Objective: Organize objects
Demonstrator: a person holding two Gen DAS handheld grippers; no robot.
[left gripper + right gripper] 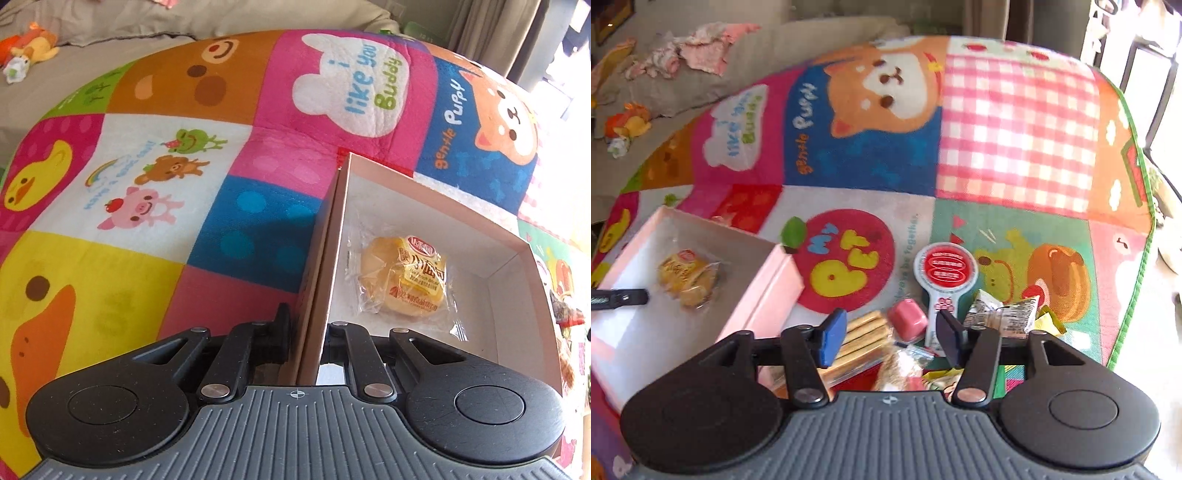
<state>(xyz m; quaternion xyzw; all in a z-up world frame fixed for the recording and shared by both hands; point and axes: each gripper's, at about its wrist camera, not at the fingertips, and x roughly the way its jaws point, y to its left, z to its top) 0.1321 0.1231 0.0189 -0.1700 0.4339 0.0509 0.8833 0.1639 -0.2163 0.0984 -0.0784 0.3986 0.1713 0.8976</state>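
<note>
A pink cardboard box (436,192) with a white inside lies on the colourful play mat (147,155). One wrapped yellow bread roll (406,280) is in it. My left gripper (306,332) is shut on the box's left wall. In the right wrist view the box (764,295) is at the left with the bread roll (689,277) inside. My right gripper (890,338) stands open with nothing between its blue pads. It hovers over a snack pile: a pack of biscuit sticks (864,332), a pink cube (908,317), a red-and-white paddle-shaped pack (945,273) and a silver packet (1001,314).
A grey couch (701,85) with crumpled pink cloth (705,44) and a small orange plush toy (628,123) lies behind the mat. The mat's green edge (1137,229) runs along the right, with bright floor beyond it. More wrapped snacks (905,373) lie under the right gripper.
</note>
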